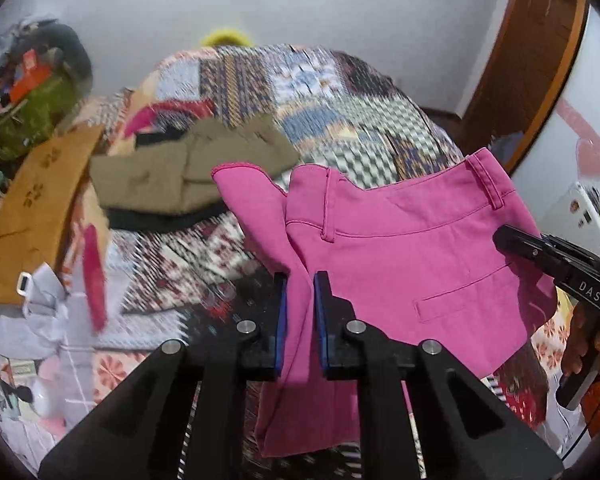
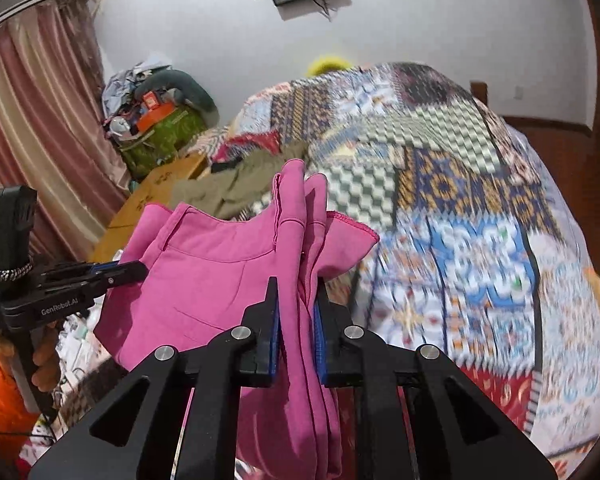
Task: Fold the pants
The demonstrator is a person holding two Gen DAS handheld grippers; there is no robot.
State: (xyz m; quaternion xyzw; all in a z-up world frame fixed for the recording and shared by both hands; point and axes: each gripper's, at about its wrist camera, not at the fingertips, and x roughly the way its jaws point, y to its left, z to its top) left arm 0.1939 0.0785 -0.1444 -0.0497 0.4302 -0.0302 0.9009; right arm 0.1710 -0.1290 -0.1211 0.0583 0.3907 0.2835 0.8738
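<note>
Pink pants (image 1: 404, 248) hang in the air above the bed, held at the waistband by both grippers. My left gripper (image 1: 300, 280) is shut on one end of the waist, with cloth hanging down between its fingers. My right gripper (image 2: 298, 284) is shut on the other end, where several layers of the pink pants (image 2: 204, 276) bunch together. Each gripper shows from the side in the other's view: the right gripper (image 1: 500, 236) at the right, the left gripper (image 2: 142, 268) at the left.
A patchwork bedspread (image 1: 340, 92) covers the bed below. Olive pants (image 1: 172, 168) lie folded on a black garment at the left. A brown cardboard box (image 1: 40, 208) and a cluttered green bag (image 1: 32, 116) stand left of the bed. A curtain (image 2: 28, 120) hangs at far left.
</note>
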